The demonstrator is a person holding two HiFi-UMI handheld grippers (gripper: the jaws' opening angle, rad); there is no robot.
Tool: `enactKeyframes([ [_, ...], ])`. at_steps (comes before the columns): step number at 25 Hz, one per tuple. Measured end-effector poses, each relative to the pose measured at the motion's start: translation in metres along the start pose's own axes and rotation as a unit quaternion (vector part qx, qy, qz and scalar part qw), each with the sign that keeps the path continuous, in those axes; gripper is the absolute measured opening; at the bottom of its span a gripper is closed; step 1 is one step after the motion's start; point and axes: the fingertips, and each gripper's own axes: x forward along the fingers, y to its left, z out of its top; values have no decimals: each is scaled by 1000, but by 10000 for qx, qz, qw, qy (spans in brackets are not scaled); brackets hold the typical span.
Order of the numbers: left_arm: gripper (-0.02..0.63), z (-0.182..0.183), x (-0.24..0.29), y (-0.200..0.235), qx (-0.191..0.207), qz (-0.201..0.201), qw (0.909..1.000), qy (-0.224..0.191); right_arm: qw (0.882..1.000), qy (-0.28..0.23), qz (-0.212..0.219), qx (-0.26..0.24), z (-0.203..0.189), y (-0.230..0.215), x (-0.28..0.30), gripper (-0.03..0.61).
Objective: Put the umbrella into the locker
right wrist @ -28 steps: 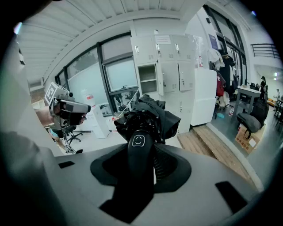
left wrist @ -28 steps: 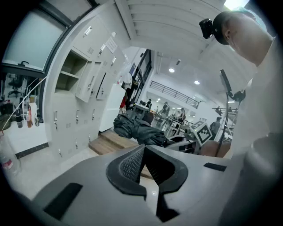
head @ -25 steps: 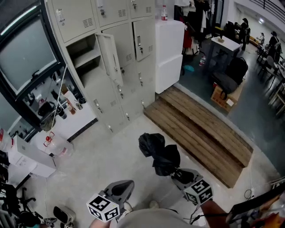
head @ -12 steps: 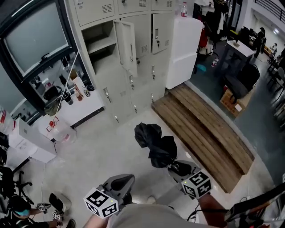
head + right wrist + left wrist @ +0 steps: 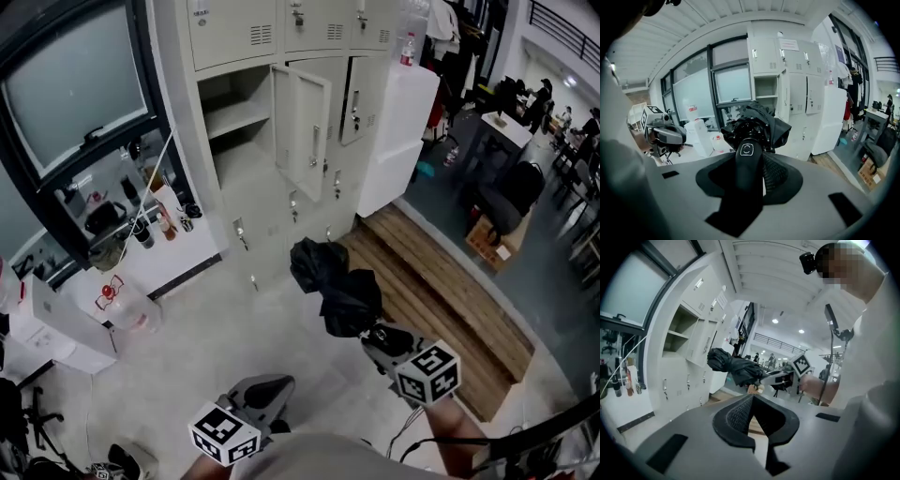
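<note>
A folded black umbrella (image 5: 337,286) points toward the bank of grey lockers (image 5: 281,197). My right gripper (image 5: 380,336) is shut on its black handle (image 5: 746,159), and the bunched canopy (image 5: 759,123) fills the space beyond the jaws. One locker compartment (image 5: 234,117) stands open with a shelf inside, its door (image 5: 305,122) swung out to the right. My left gripper (image 5: 267,389) hangs low at the left, jaws together, nothing in them. In the left gripper view the umbrella (image 5: 733,369) shows to the right of the open locker (image 5: 677,336).
A wooden platform (image 5: 441,291) lies on the floor right of the lockers. A tall white cabinet (image 5: 398,131) stands beside them. Left of the lockers are a low white counter (image 5: 183,258) with bottles and a clear plastic jug (image 5: 127,305). Desks and chairs (image 5: 502,197) fill the far right.
Both grippers and the umbrella have travelled toward the lockers, which now look nearer and larger. The right gripper's hold on the handle is unchanged.
</note>
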Motion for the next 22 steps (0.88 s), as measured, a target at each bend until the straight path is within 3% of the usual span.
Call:
enactKeyframes([
  [9,11,33,-49,115,376,-169,9991,37,9986,-451,-249,91,121,-6,111,152],
  [16,11,54,-68,173,106,-39,9997,-205,9977,-554,-352,-178,208,-30,180,152],
  [22,11,73,-65,225,99,117,9997,-199,9962,-710,-357,-353,277,-60,242,152],
])
